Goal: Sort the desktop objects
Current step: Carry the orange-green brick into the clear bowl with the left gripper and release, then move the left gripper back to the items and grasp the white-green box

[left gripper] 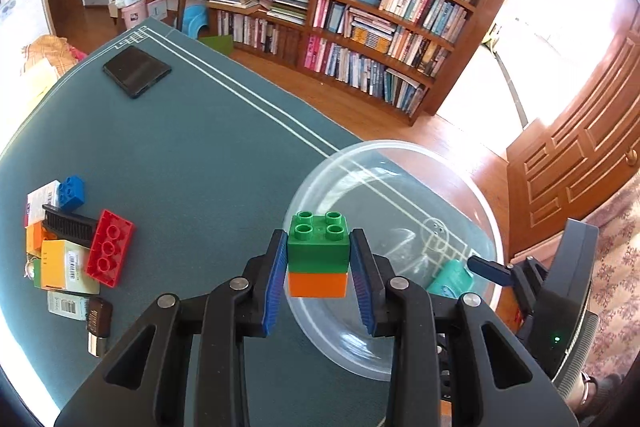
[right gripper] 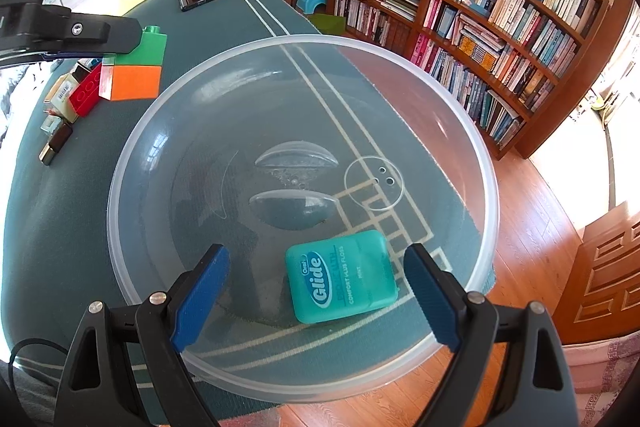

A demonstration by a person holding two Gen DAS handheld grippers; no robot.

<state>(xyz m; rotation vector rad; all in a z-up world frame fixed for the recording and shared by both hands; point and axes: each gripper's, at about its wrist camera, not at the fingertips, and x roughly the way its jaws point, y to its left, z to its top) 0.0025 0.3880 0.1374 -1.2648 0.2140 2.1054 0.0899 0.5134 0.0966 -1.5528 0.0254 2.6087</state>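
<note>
Tall wooden bookshelves [left gripper: 360, 7] packed with books line the wall; wood floor [left gripper: 360, 115], panelled door [left gripper: 580, 179], bright daylight.

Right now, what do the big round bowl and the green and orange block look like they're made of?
Bowl: thin translucent plastic, slightly frosted; the mat's white lines show through its wall.
Green and orange block: hard moulded plastic, smooth with a slight sheen, studs on top; two stacked bricks, apparently.
Both are judged by look only.
</note>
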